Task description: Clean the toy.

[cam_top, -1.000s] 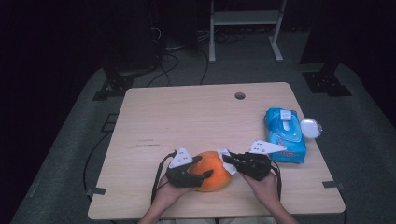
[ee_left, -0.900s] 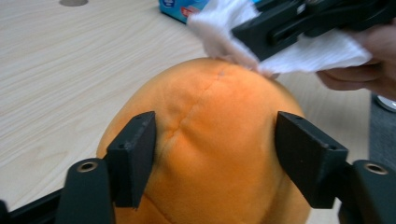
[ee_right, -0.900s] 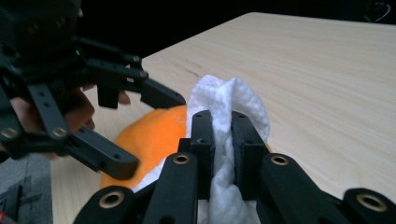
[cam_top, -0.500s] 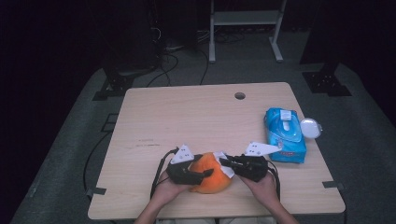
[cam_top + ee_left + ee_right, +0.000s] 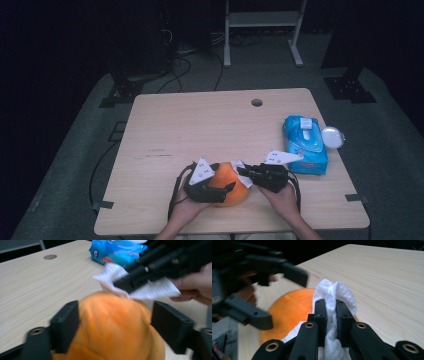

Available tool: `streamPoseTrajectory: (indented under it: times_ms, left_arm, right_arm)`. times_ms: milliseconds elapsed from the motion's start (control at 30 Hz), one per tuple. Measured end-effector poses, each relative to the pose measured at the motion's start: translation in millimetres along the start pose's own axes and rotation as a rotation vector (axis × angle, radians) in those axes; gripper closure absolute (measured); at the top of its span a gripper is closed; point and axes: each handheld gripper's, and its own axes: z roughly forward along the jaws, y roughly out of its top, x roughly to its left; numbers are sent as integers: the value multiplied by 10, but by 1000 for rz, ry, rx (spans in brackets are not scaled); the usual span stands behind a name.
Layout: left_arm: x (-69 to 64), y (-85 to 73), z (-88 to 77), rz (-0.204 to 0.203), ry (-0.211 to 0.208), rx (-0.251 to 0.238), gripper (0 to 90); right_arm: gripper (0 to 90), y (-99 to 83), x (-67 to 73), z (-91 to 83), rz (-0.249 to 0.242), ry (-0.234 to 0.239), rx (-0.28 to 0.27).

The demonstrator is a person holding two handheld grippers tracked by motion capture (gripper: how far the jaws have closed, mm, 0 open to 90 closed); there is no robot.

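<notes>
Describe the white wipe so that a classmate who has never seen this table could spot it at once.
On the wooden table, look to the near edge, at the orange ball. The white wipe is the crumpled cloth pinched in the right gripper against the ball: the sole white, soft thing there.

From above I see my 2 tools at the near edge of the desk [image 5: 200,125]. The left hand-held gripper [image 5: 220,189] straddles the orange ball [image 5: 227,181], its jaws having just opened. The right hand-held gripper [image 5: 243,172] presses a white wipe [image 5: 238,165] onto it. A blue pack [image 5: 305,145] lies right.
</notes>
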Motion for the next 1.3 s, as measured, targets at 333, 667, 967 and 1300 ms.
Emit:
streamPoseTrajectory:
  times_ms: [333, 667, 967, 1300]
  left_arm:
    - [133, -173, -3, 22, -10, 103, 345]
    - [217, -203, -23, -19, -4, 95, 363]
    - [261, -219, -40, -44, -14, 85, 360]
    - [142, -194, 0, 22, -1, 82, 334]
  right_arm:
    - [807, -7, -4, 43, 34, 18, -7]
    - [807, 47, 63, -5, 33, 25, -28]
    - [806, -168, -140, 2, 117, -50, 24]
    - [805, -14, 70, 26, 45, -19, -21]
